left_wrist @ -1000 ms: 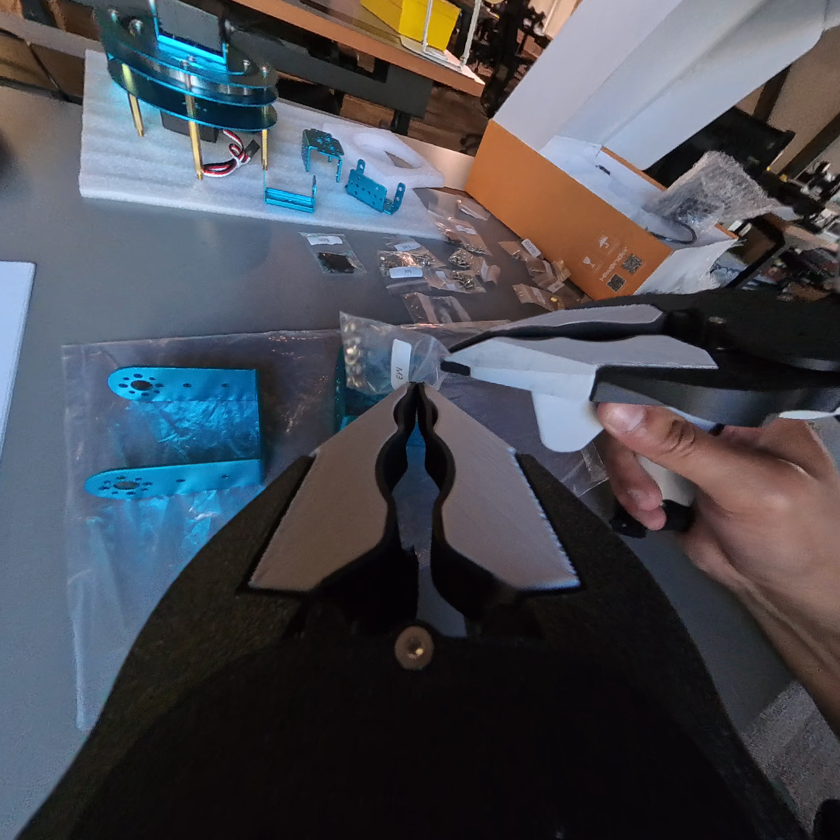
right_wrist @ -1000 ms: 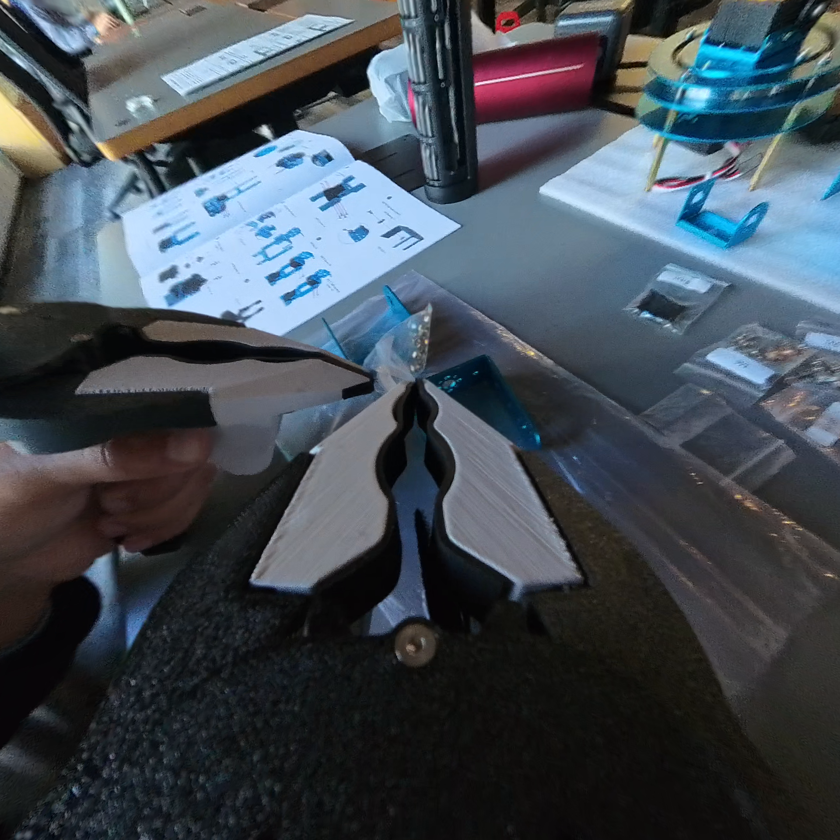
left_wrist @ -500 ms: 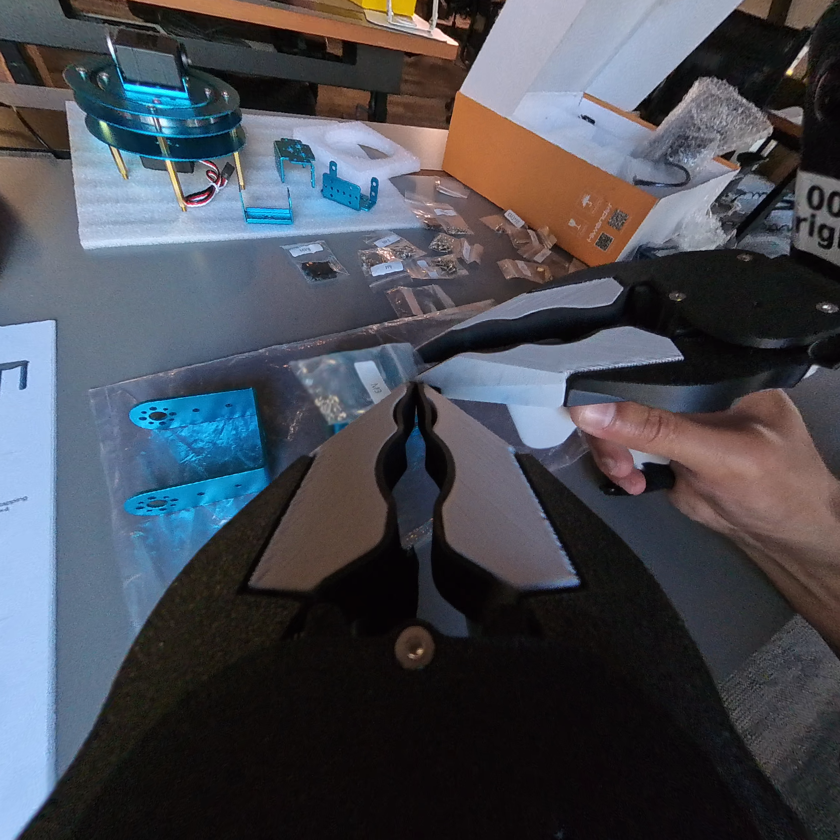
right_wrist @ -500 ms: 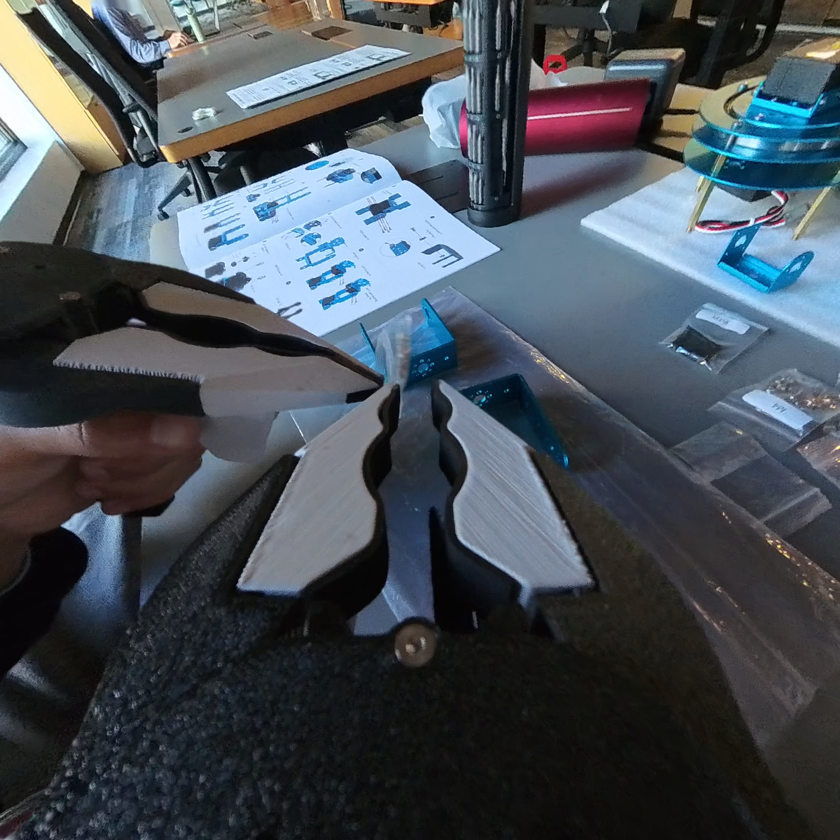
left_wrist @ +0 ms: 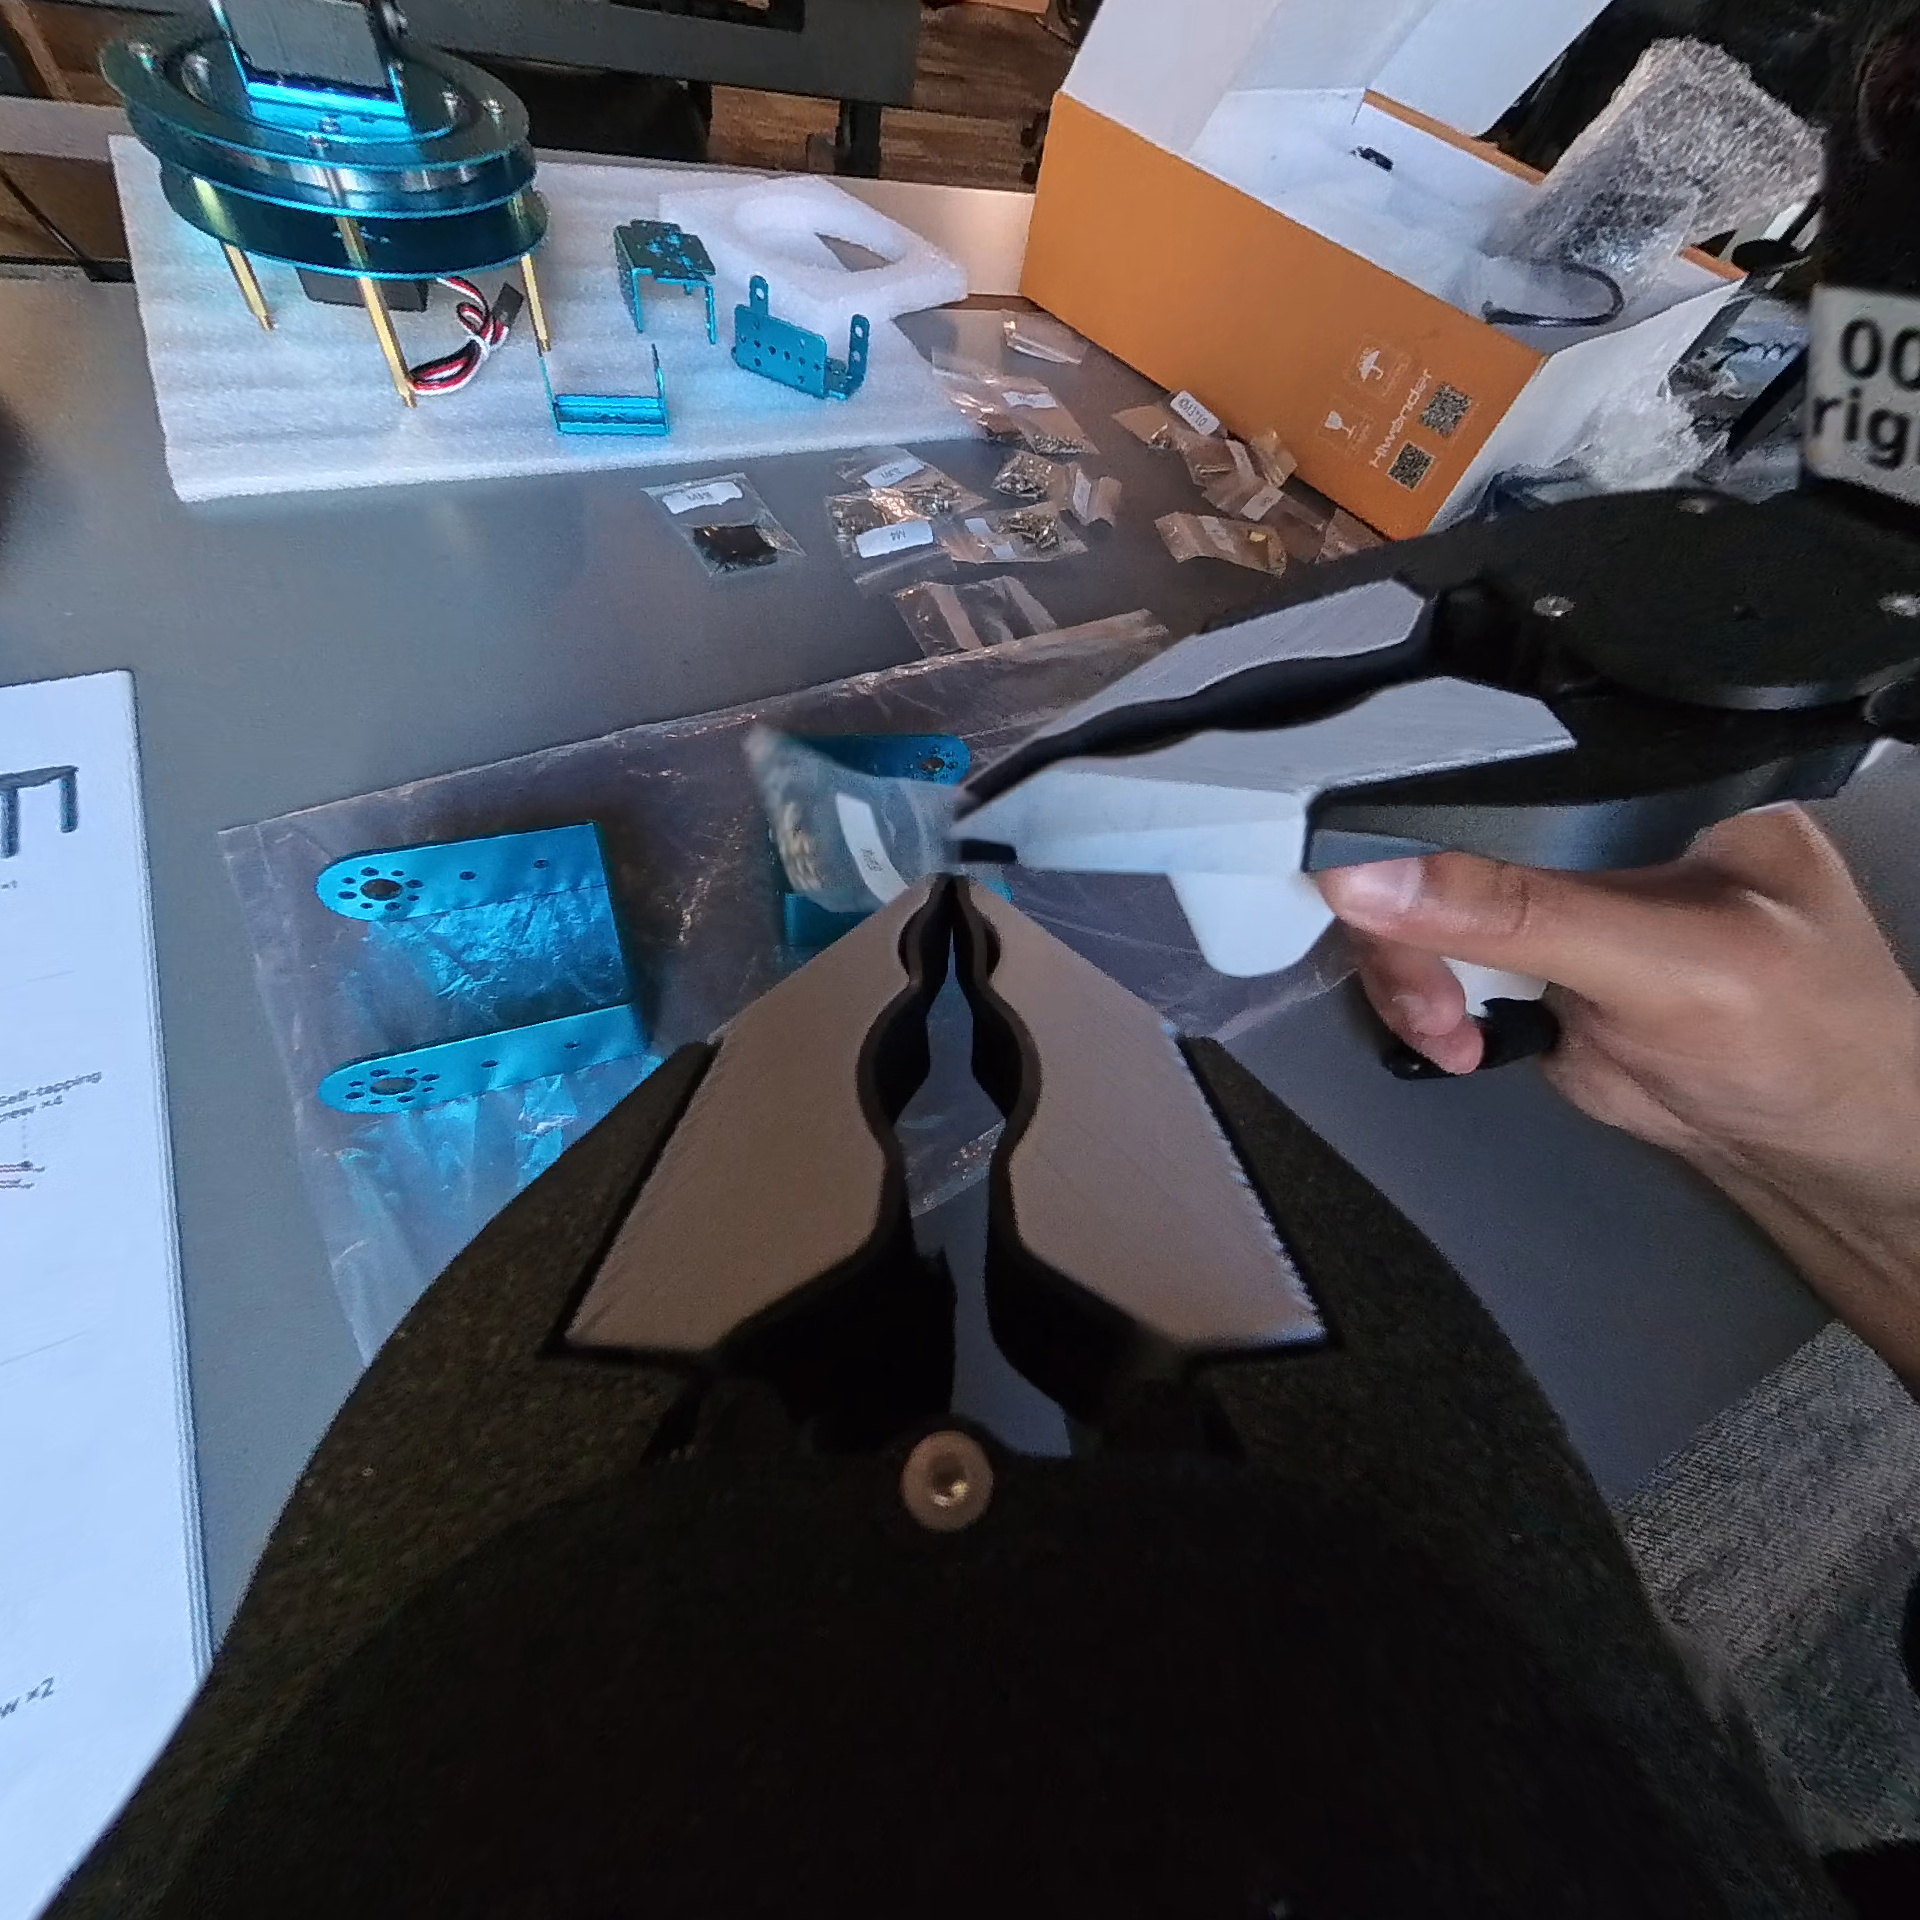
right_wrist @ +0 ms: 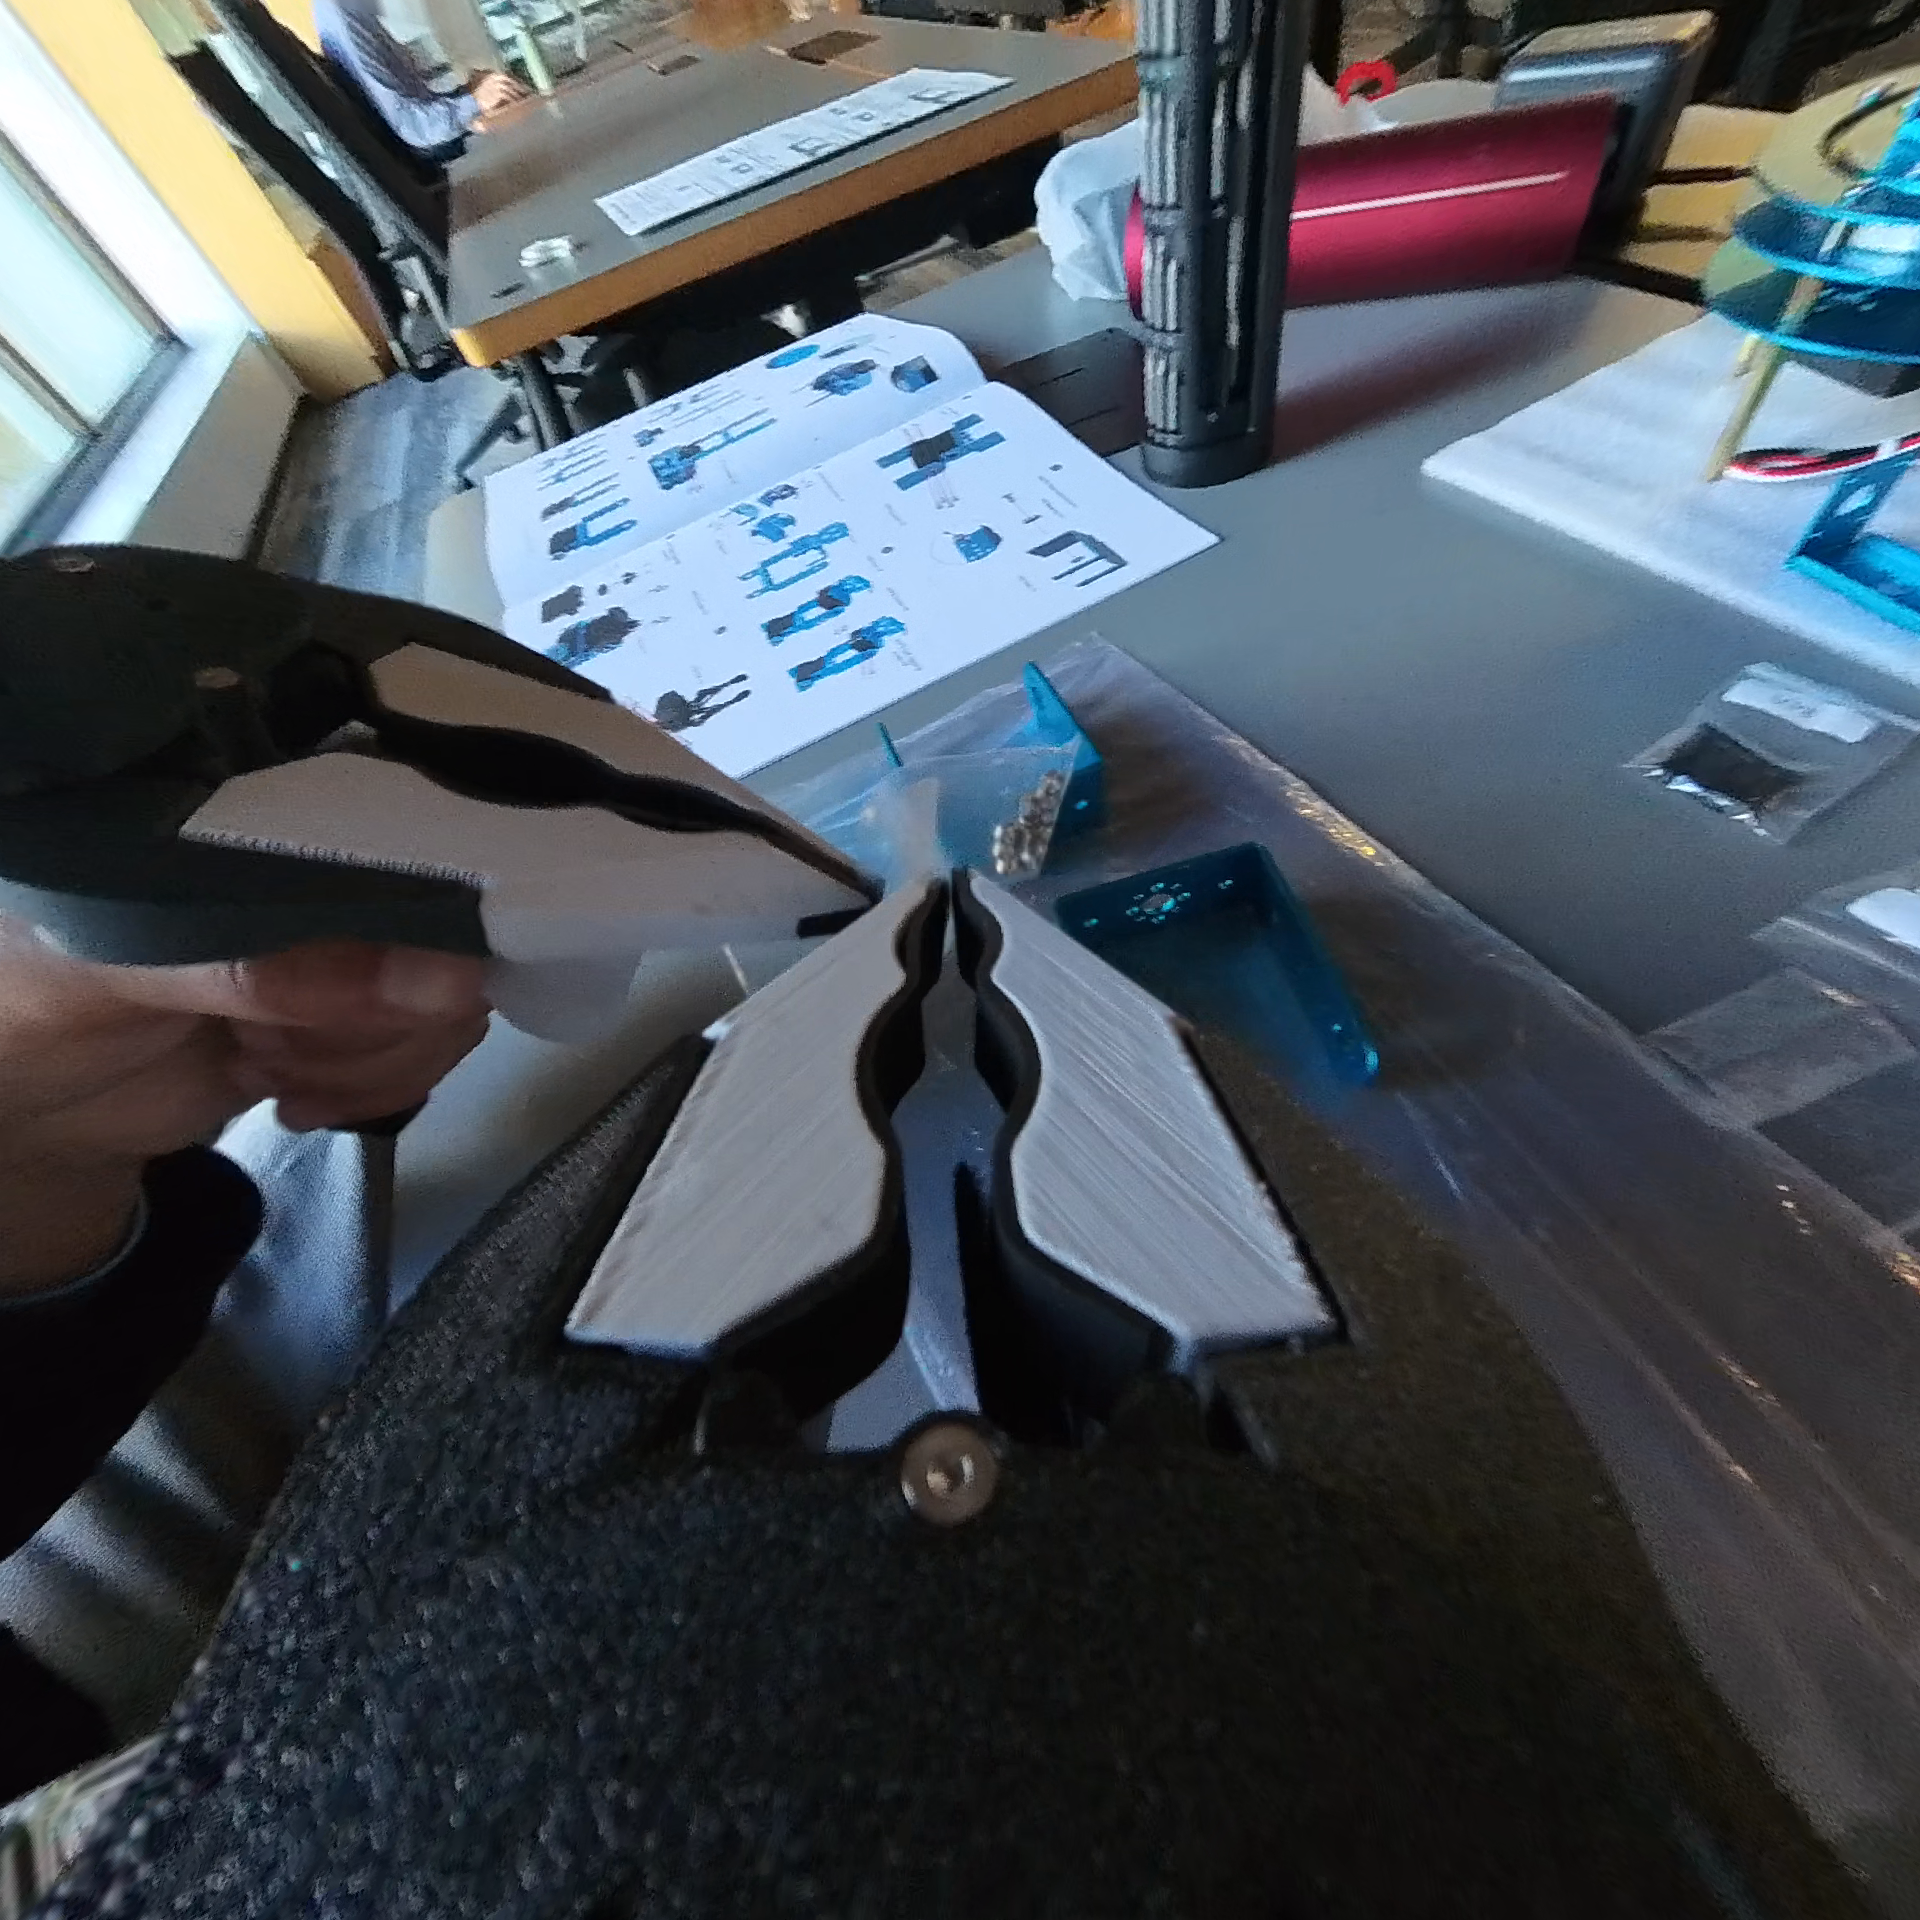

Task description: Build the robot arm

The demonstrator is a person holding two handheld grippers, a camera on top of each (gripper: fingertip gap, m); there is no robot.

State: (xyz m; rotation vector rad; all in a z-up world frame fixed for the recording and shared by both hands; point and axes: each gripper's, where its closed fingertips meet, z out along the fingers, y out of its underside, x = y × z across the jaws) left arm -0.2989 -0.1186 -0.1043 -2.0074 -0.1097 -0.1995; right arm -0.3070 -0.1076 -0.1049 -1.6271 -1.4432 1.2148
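Clear screw bag (left_wrist: 852,821) is pinched by both my grippers, left (left_wrist: 951,883) and right (right_wrist: 951,883), jaws together; bag unopened.

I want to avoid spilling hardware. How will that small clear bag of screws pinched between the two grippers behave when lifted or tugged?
The small clear bag of screws probably hangs floppy: its film looks thin and creased. The screws sit bunched at one end, so it likely sags that way. The left gripper and right gripper both pinch one corner with shut jaws; glossy film may slip or tear.
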